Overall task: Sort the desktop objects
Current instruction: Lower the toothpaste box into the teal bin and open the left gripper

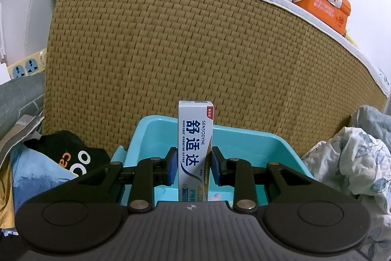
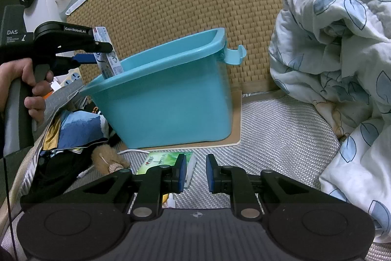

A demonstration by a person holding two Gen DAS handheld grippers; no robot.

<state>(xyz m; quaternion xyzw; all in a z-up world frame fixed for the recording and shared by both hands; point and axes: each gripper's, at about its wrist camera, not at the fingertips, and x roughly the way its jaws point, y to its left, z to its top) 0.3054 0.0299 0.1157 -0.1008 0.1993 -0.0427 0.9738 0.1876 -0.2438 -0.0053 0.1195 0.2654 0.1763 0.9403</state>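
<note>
While the left gripper [image 1: 191, 164] stands clamped on the upright toothpaste box [image 1: 195, 151], long axis vertical, over the bin's [image 2: 171, 99] near rim, the right gripper [image 2: 194, 173] hangs apart, empty.

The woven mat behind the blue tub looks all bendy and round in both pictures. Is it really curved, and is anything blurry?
Left wrist view: the fisheye lens bows the woven mat; the toothpaste box in the left gripper is sharp, its print readable. Right wrist view: the mat's edge arcs too, the blue tub is crisp, the light soft without glare, and the corners go dark.
</note>
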